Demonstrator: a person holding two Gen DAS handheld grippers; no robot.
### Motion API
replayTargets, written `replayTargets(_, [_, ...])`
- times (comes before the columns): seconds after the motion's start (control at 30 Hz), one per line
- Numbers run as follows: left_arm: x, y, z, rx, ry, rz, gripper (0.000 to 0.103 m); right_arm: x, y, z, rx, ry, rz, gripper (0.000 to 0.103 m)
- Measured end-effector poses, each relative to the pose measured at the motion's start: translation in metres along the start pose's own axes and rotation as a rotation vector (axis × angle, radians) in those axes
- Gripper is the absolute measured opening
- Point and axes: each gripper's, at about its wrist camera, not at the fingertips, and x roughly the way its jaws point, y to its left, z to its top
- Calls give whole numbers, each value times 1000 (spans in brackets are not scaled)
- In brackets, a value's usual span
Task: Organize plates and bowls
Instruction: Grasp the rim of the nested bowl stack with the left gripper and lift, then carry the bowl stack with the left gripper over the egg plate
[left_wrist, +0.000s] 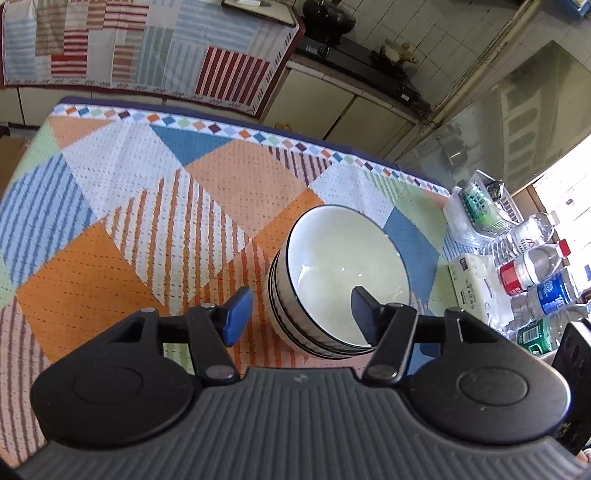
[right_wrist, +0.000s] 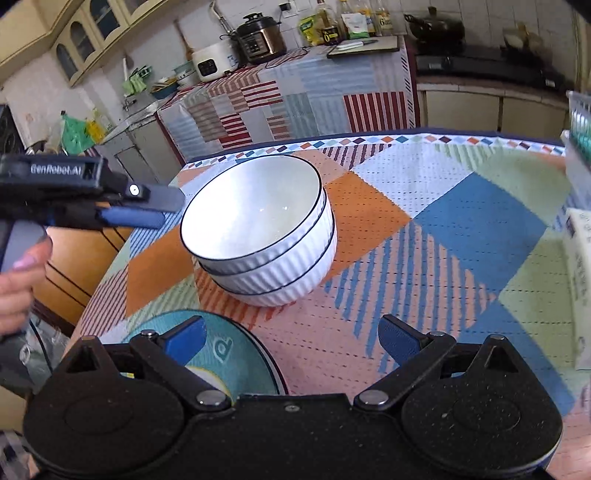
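Bowls, three white ribbed ones nested in a stack, stand on a table under a patchwork tablecloth, left of its middle and well back from the far diamond-patterned hem. The left gripper hangs over the stack's near rim with its jaws spread; one finger sits outside the wall, the other over the inside, and neither pad presses on the china. From the right wrist view that same gripper reaches in from the left, held by a hand. The right gripper hovers low over the near cloth, jaws wide apart with nothing between them, beside a teal plate at the table's near left edge. Open cloth stretches right of the bowls. Bottles and a white carton crowd the right edge.
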Motion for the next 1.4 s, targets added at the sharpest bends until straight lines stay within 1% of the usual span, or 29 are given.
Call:
replayTargets(0.1, [12, 7, 1, -33, 7, -7, 59, 18, 3, 6, 16, 20, 7, 101])
replayTargets(0.2, [24, 15, 4, -69, 29, -27, 60, 35, 9, 11, 6, 38, 4, 101])
replayTargets(0.33, [40, 21, 6, -71, 56, -38, 61, 55, 14, 9, -9, 62, -15, 101])
replayTargets(0.43, [50, 24, 6, -62, 67, -38, 60, 64, 13, 10, -2, 62, -12, 102])
replayTargets(0.57, [62, 27, 5, -70, 78, -63, 58, 78, 10, 15, -6, 76, -15, 103])
replayTargets(0.63, [68, 26, 4, -69, 83, -66, 50, 84, 10, 17, 2, 89, 5, 103])
replayTargets(0.7, [73, 25, 3, -56, 91, -71, 43, 84, 13, 19, -26, 87, 4, 102])
replayTargets(0.8, [73, 23, 2, -44, 82, -71, 43, 81, 18, 21, -93, 77, 9, 100])
replayTargets(0.9, [72, 21, 2, -20, 89, -73, 42, 81, 17, 21, -112, 76, 20, 100])
replayTargets(0.97, [70, 17, 2, -2, 100, -53, 42, 79, 16, 19, -126, 66, 22, 99])
replayTargets(1.07, [62, 7, 0, 30, 71, -25, 42, 73, 16, 16, -123, 34, 24, 99])
replayTargets(1.13, [54, 2, 2, 53, 58, -18, 42, 68, 16, 16, -118, -1, 37, 99])
replayTargets(1.27, [33, -6, 6, 60, 35, -17, 42, 52, 24, 19, -148, -56, 33, 99])
replayTargets(1.4, [1, -21, 3, 119, -6, -4, 42, 32, 37, 19, -178, -109, 41, 99])
